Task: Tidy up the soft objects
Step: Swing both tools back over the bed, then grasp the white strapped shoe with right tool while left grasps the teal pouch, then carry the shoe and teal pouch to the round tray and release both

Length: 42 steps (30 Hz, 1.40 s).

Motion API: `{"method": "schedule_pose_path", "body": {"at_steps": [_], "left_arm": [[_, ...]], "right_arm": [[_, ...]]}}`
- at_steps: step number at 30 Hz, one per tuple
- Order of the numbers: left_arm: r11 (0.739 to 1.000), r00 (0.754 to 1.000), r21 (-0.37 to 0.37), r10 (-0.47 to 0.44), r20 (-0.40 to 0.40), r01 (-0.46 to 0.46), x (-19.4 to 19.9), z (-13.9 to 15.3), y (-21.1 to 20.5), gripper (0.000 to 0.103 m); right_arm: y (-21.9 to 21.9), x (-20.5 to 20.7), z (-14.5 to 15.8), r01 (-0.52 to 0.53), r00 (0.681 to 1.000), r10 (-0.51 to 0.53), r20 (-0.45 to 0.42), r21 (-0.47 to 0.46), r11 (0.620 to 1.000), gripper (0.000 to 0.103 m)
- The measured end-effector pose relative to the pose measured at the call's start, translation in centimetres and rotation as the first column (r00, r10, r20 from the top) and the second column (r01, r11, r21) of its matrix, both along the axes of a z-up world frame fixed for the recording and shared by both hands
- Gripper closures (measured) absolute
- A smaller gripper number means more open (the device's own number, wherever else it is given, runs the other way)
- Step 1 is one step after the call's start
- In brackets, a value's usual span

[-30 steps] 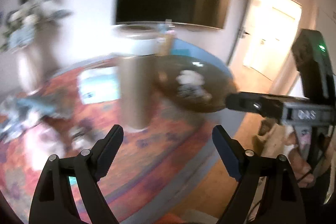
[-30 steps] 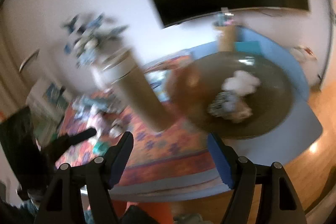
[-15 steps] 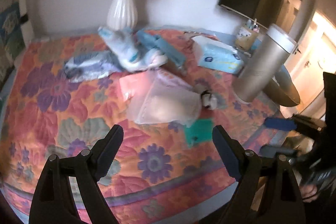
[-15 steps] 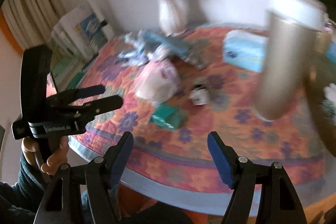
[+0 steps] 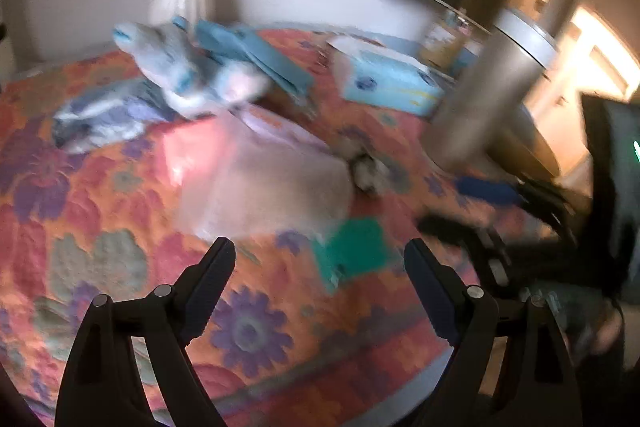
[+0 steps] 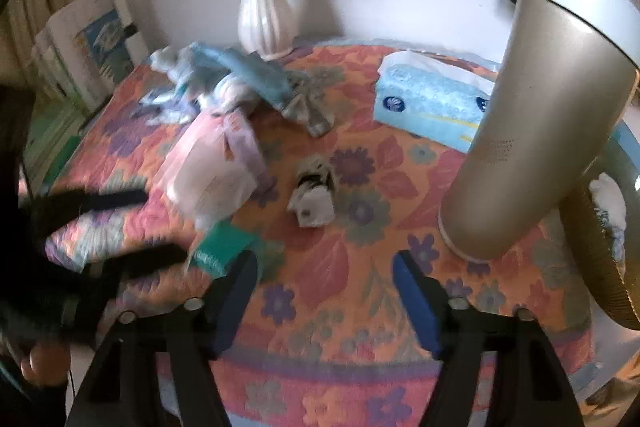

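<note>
Both tools hang agape and empty over the near edge of the floral-clothed worktop (image 6: 360,307): the left tool (image 5: 320,279), the right tool (image 6: 324,279). Beyond lie a teal packet (image 6: 224,247), a rolled sock pair (image 6: 314,197), a plastic bag (image 6: 212,171), then heaped blue cloths (image 6: 232,83) before the vase (image 6: 266,17).

You see an orange quilted tablecloth (image 6: 340,267) patterned with purple flowers; a teal folded cloth (image 6: 224,251) near its front edge; a pale-blue tissue box (image 6: 432,107); a ribbed white vase (image 6: 266,15).
</note>
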<state>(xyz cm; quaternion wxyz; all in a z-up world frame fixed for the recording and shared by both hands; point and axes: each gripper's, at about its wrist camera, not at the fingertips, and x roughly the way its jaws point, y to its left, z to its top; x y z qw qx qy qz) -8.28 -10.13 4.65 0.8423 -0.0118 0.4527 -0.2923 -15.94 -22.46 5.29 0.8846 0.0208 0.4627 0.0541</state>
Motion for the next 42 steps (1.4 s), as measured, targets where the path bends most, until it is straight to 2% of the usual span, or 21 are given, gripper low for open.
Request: {"method": "schedule_pose_path", "body": {"at_steps": [2,5,9,10,11,15,16,19,22,26,31,35,42], "left_arm": [[0.999,0.999,0.002,-0.032,-0.020,0.032,-0.6,-0.8,-0.6,0.018],[0.998,0.999,0.045,-0.044,-0.015,0.044,-1.1,-1.8,-2.6,0.018],[0.997,1.000,0.080,-0.004,-0.011,0.004,-0.6,-3.0,-4.4,0.019],[0.996,1.000,0.089,0.011,0.012,-0.012,-0.7,-3.0,-4.6,0.020],[0.995,1.000,0.095,0.015,0.021,-0.017,-0.6,-2.9,-4.8,0.021],[0.994,0.998,0.097,0.036,0.051,-0.040,-0.3,-2.9,-4.6,0.043],[0.994,0.997,0.101,0.044,0.063,-0.051,-0.3,-3.0,-4.4,0.049],[0.994,0.997,0.098,0.031,0.075,-0.038,-0.7,-2.9,-3.9,0.051],[0.994,0.995,0.106,-0.008,0.095,-0.003,-1.8,-2.6,-3.5,0.051],[0.998,0.996,0.053,-0.038,0.078,0.034,-2.9,-2.4,-2.5,0.051],[0.999,0.996,0.030,-0.047,0.079,0.045,-4.1,-2.0,-1.7,0.051],[0.998,0.994,0.001,-0.066,0.084,0.066,-4.7,-1.6,-2.0,0.051],[0.994,0.987,0.011,-0.105,0.122,0.105,-6.0,-0.3,-3.4,0.051]], "right_arm": [[-0.3,1.1,-0.4,0.029,1.000,-0.029,0.004,0.021,0.999,0.041],[-0.1,3.5,-1.8,0.050,0.999,-0.049,-0.022,0.028,0.998,0.043],[0.2,5.5,-2.7,0.044,0.998,-0.042,-0.037,0.054,0.998,0.045],[0.3,6.0,-2.9,0.042,0.998,-0.040,-0.044,0.052,0.998,0.047],[0.4,6.2,-3.1,0.038,0.998,-0.035,-0.049,0.052,0.998,0.054],[0.5,6.4,-3.5,0.020,0.999,-0.019,-0.038,0.030,0.999,0.067],[0.6,6.2,-3.4,0.014,0.999,-0.013,-0.033,0.029,0.999,0.074],[0.4,5.6,-3.4,0.006,1.000,-0.005,-0.026,0.045,0.999,0.075],[0.1,4.1,-3.3,0.001,1.000,0.001,-0.026,0.062,0.998,0.075],[-0.5,1.7,-3.1,0.002,1.000,0.001,-0.031,0.086,0.996,0.075],[-1.3,-0.7,-3.3,0.021,0.999,-0.016,-0.043,0.104,0.994,0.075],[-1.8,-2.2,-3.2,0.038,0.998,-0.034,-0.047,0.080,0.996,0.075],[-4.0,-4.8,-2.1,0.075,0.997,-0.072,-0.040,0.074,0.994,0.075]]}}
